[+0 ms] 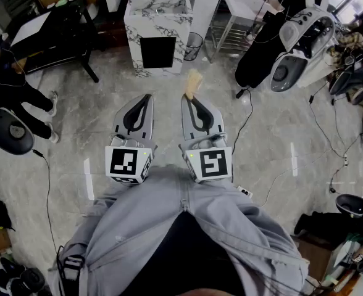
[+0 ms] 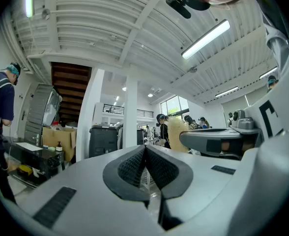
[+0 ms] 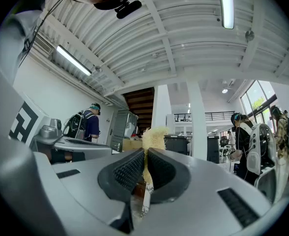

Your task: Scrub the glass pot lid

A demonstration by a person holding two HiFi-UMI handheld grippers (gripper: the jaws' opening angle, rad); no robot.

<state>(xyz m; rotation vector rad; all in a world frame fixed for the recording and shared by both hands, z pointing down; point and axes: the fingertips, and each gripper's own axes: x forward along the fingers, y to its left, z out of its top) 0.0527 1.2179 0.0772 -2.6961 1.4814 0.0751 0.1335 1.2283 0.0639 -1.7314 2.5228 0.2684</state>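
The right gripper (image 3: 145,154) has its jaws closed almost all the way onto a pale yellow, stringy scrubber (image 3: 154,135). The pads pinch its lower part and the frayed top sticks out past the tips. The left gripper (image 2: 145,149) is fully closed, pad against pad, with nothing between them. Both are held side by side, roughly level, in front of the person's grey jacket (image 1: 169,227) and well above the grey polished floor (image 1: 280,140).

Straight ahead, well apart from both grippers, stands a marble-patterned counter (image 1: 169,11) with a dark square opening in its front. A wire bin (image 1: 194,45) sits just beside it. Other people are at work around the edges of the room.

The glass pot lid is in none of the three views, so its place cannot be told. It may be on or near that counter, but that is only a guess.

A glass lid is likely stiff, fairly heavy for its size, slick once wet or soapy, and apt to chip or crack if knocked or dropped. The free left gripper would probably do best on the knob or handle, or else on the metal rim, holding it steady and flat. The right can then rub the soft, light scrubber over the glass. The scrubber looks springy and will flatten under pressure, so the pinch low on it seems sound.
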